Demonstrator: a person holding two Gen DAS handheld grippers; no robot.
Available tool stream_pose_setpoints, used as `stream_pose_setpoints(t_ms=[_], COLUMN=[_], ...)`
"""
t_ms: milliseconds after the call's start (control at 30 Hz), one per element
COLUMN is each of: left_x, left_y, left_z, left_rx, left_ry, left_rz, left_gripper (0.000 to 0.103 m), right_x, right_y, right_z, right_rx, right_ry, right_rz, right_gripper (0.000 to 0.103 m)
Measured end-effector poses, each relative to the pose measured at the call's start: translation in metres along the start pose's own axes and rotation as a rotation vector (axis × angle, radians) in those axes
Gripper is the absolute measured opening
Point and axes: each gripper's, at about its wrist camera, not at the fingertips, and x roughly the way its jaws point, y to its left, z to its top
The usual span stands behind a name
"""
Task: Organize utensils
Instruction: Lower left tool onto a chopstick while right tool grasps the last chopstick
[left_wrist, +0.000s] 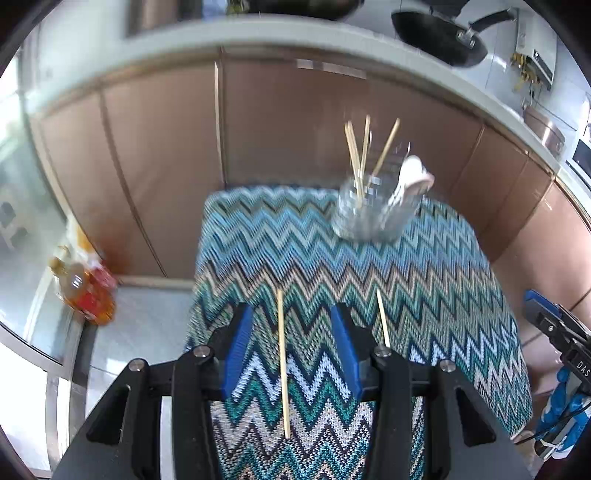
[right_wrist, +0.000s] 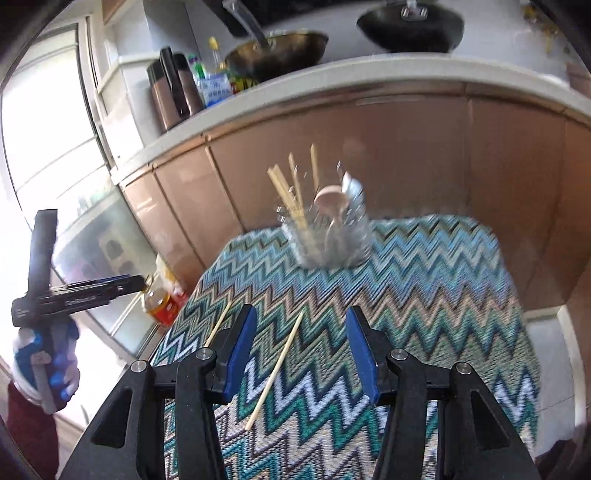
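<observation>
both tools wide and empty; glass jar holds most utensils, two chopsticks lie loose near the table's front edge.

Zigzag cloth, oil btl on floor, woks on counter.

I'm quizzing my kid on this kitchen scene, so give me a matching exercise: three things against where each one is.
Things:
1. clear glass jar
2. loose wooden chopstick
3. amber oil bottle with red label

Places:
A. on the floor beside the table
B. at the far end of the zigzag tablecloth
C. flat between the open left gripper fingers

Pairs: 1-B, 2-C, 3-A
</observation>
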Motion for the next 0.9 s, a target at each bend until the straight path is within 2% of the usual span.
stream_pose_setpoints(t_ms=[233, 400, 533, 567, 633, 900], left_x=[0.073, 0.115, 0.141, 0.145, 0.154, 0.184], left_y=[0.008, 0.014, 0.013, 0.012, 0.013, 0.022], left_z=[0.004, 0.008, 0.012, 0.013, 0.015, 0.019], left_rx=[-0.032, -0.062, -0.052, -0.045, -0.038, -0.056], left_ry=[0.203, 0.304, 0.347, 0.331, 0.347, 0.411], left_rz=[-0.072, -0.103, -0.102, -0.101, -0.096, -0.09], left_gripper=[0.042, 0.042, 0.041, 0.041, 0.038, 0.028], right_x=[0.063, 0.109, 0.147, 0.155, 0.17, 0.212], right_y=[0.003, 0.002, 0.002, 0.002, 0.002, 0.009], right_z=[0.0, 0.003, 0.004, 0.004, 0.005, 0.003], right_rx=[0.03, 0.05, 0.06, 0.061, 0.065, 0.034], right_ry=[0.178, 0.291, 0.383, 0.4, 0.434, 0.542], right_rz=[0.053, 0.079, 0.097, 0.098, 0.095, 0.062], right_gripper=[0.041, 0.034, 0.028, 0.027, 0.025, 0.023])
